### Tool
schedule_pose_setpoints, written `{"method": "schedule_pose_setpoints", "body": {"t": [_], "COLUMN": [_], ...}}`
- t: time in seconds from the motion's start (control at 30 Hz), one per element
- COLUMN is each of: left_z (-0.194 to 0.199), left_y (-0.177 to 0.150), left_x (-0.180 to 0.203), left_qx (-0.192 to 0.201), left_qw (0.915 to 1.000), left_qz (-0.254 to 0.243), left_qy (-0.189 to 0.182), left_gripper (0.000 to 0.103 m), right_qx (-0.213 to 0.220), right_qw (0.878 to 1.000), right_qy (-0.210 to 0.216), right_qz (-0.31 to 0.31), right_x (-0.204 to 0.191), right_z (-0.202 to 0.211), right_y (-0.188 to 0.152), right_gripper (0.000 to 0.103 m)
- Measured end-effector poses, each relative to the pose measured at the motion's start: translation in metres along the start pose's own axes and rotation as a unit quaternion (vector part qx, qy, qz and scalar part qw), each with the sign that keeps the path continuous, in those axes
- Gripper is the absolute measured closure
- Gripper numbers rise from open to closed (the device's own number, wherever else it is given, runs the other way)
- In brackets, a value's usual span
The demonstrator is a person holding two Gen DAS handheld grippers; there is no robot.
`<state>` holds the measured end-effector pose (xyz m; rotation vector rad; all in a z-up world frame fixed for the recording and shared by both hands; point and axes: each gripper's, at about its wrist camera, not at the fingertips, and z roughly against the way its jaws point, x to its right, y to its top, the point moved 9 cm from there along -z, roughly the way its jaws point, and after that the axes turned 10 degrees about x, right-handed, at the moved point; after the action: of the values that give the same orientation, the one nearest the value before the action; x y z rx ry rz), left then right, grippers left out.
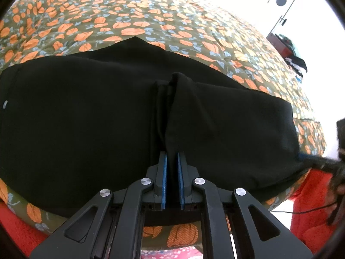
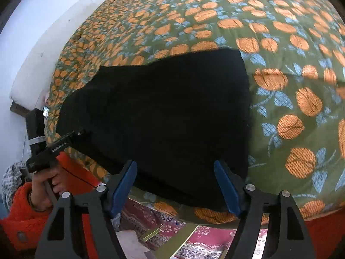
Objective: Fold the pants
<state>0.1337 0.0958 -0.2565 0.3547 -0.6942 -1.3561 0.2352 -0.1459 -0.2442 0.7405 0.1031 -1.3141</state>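
Black pants [image 1: 86, 108] lie spread over a green bedspread [image 1: 129, 17] printed with orange pumpkins. My left gripper [image 1: 172, 157] is shut on a raised fold of the pants near their front edge, and black cloth fills the narrow gap between its blue pads [image 1: 164, 172]. In the right wrist view the pants [image 2: 161, 108] end in a straight edge on the right. My right gripper [image 2: 174, 163] stands open over the pants' near edge, its blue pads [image 2: 226, 185] wide apart and pressing on nothing. The left gripper [image 2: 64, 142] shows at the left, held by a hand.
The bed's front edge runs just below both grippers, with a red patterned rug [image 2: 204, 239] on the floor beneath. An orange knitted sleeve [image 2: 21, 207] is at the lower left. A white wall [image 2: 32, 32] borders the bed's left side. A shelf with clothes [image 1: 289, 47] stands far right.
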Motion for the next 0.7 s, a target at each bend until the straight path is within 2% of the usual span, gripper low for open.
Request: {"method": "schedule_pose_setpoints", "body": {"t": [0.07,0.17,0.23,0.33,0.37,0.4,0.47,0.53,0.6,0.7], "left_z": [-0.001,-0.002,-0.002,-0.002,-0.002,-0.003,-0.002,0.000,0.002,0.003], "left_y": [0.000,0.000,0.000,0.000,0.000,0.000,-0.001,0.000,0.000,0.002], "left_x": [0.000,-0.002,-0.002,-0.003,-0.003,-0.004,-0.005,-0.005,-0.004,-0.001], "left_qx": [-0.001,-0.003,-0.003,-0.003,-0.003,-0.004,-0.004,-0.003,-0.003,-0.002], "left_qw": [1.0000,0.9999,0.9999,0.9999,0.9999,0.9998,0.9997,0.9993,0.9989,0.9988], "left_qz": [0.003,0.012,0.013,0.012,0.013,0.016,0.021,0.033,0.040,0.043], "left_qy": [0.000,-0.003,-0.003,-0.004,-0.005,-0.008,-0.010,-0.015,-0.022,-0.025], "left_gripper": [0.095,0.094,0.094,0.093,0.092,0.090,0.089,0.084,0.074,0.065], "right_qx": [0.018,0.073,0.080,0.068,0.056,0.024,0.003,0.029,0.059,0.094], "right_qw": [1.000,0.997,0.996,0.997,0.997,0.998,0.998,0.997,0.996,0.991], "right_qy": [0.000,-0.002,-0.001,-0.009,-0.018,-0.033,-0.042,-0.043,-0.025,-0.004], "right_qz": [0.004,0.039,0.044,0.047,0.045,0.038,0.038,0.053,0.061,0.094], "right_x": [-0.007,-0.022,-0.027,-0.025,-0.019,-0.009,-0.001,-0.008,-0.021,-0.046], "right_z": [0.011,0.032,0.033,0.017,0.006,-0.010,-0.024,-0.014,0.006,0.034], "right_y": [0.012,0.044,0.058,0.067,0.064,0.057,0.048,0.050,0.055,0.056], "right_gripper": [0.030,0.028,0.027,0.027,0.027,0.027,0.027,0.027,0.027,0.027]}}
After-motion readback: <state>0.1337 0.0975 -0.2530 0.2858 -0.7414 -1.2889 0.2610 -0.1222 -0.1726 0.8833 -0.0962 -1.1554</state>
